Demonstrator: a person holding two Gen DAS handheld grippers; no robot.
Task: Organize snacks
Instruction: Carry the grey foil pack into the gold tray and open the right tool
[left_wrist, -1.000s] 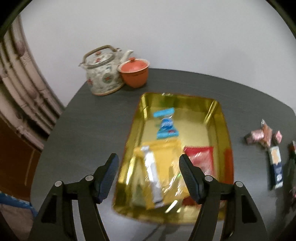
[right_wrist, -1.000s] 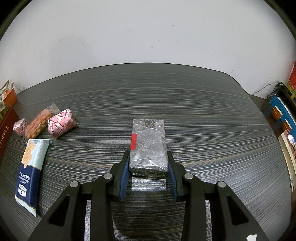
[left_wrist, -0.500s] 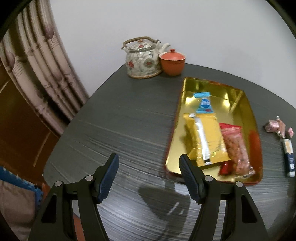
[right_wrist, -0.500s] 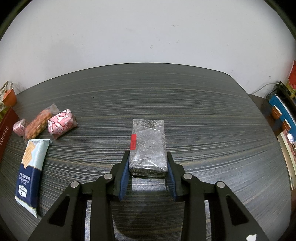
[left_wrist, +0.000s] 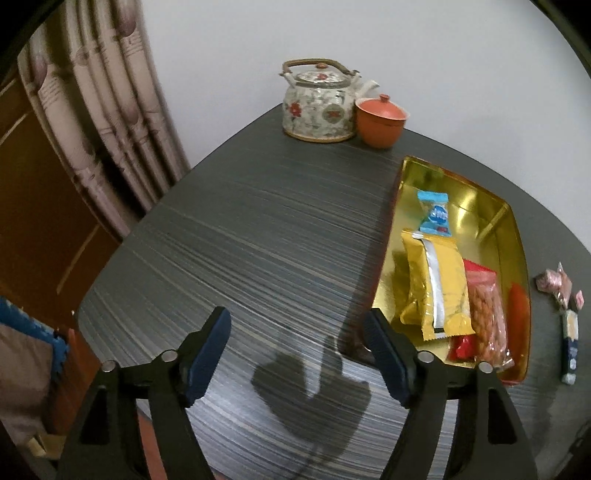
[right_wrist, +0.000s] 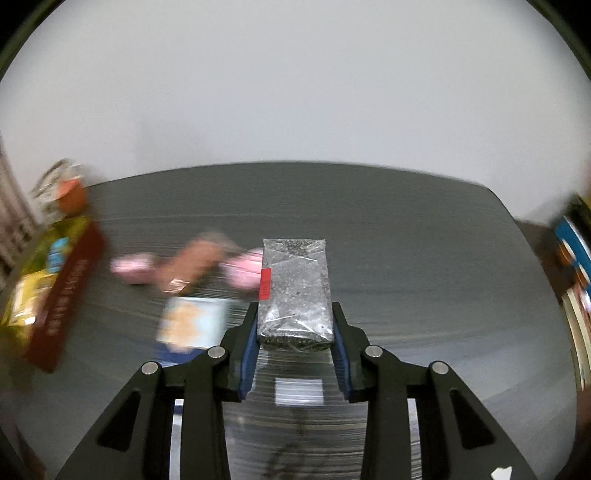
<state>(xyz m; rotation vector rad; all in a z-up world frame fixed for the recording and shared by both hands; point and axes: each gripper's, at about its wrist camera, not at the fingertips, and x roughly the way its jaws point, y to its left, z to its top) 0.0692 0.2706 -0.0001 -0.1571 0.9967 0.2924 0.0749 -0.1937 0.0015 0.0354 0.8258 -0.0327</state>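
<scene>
While your right gripper (right_wrist: 294, 325) pinches the clear rectangular packet of dark seeds (right_wrist: 294, 295) above the desk (right_wrist: 406, 266), its slick film could slip before the gold tray (left_wrist: 513, 236); your left gripper (left_wrist: 295, 350) hangs empty, fingers opening.

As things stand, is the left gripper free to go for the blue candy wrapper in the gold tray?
Probably yes. The left gripper is empty, its jaws opening over bare table beside the gold tray. The blue candy wrapper lies uncovered at the tray's far end, beyond the yellow packet, with nothing on top.

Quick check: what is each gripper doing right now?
Left gripper: opening, nothing between its fingers.
Right gripper: closed on the clear packet of dark speckled snack.
</scene>
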